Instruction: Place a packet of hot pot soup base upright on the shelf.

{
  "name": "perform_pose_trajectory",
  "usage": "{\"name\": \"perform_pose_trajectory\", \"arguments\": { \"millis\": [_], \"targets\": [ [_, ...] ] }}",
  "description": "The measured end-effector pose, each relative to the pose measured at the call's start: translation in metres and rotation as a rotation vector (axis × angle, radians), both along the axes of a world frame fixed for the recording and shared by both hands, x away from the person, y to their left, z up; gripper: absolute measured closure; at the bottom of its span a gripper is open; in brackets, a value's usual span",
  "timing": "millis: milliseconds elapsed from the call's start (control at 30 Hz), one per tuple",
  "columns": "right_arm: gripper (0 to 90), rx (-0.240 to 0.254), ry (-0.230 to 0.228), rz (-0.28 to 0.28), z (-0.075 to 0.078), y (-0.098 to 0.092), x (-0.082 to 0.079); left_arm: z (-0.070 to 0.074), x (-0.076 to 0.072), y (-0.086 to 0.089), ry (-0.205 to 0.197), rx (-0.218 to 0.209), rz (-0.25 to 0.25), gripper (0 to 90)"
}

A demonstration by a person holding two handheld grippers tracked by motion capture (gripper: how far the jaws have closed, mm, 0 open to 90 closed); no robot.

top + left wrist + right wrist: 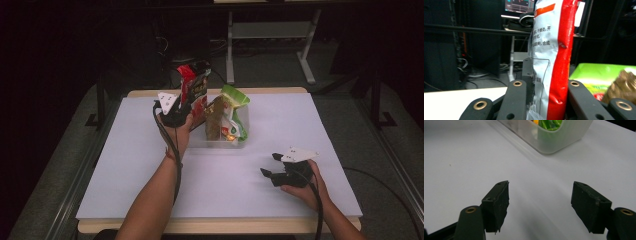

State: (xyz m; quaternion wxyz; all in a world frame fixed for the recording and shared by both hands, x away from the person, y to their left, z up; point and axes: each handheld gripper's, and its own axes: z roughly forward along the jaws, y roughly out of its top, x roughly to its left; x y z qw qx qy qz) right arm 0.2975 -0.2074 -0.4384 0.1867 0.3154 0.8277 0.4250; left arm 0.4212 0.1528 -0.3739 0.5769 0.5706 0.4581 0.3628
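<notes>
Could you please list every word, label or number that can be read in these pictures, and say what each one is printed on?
"合成": on the silver back of the red snack bag clamped in the left gripper, left gripper view.
Other lines of Chinese print on that bag: too blurred to read.
Print on the green bag and brown bag in the clear bin: too small.
Monitor in the background: illegible.

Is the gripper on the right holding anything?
No, the right gripper has its jaws apart over the bare white table, nothing between them.
</notes>
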Motion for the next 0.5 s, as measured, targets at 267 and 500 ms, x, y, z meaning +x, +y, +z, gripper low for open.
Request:
{"name": "perform_pose_trajectory", "arguments": {
  "millis": [267, 500],
  "targets": [
    [29.9, -0.012, 0.003, 0.013, -0.001, 0.005, 0.0, -0.026, -0.011, 0.006, 0.012, -0.009, -0.063, 76.2],
    [29.9, -0.011, -0.001, 0.01, 0.0, 0.002, -0.001, -0.024, -0.014, 0.015, 0.043, 0.055, -0.111, 75.6]
  ]
}}
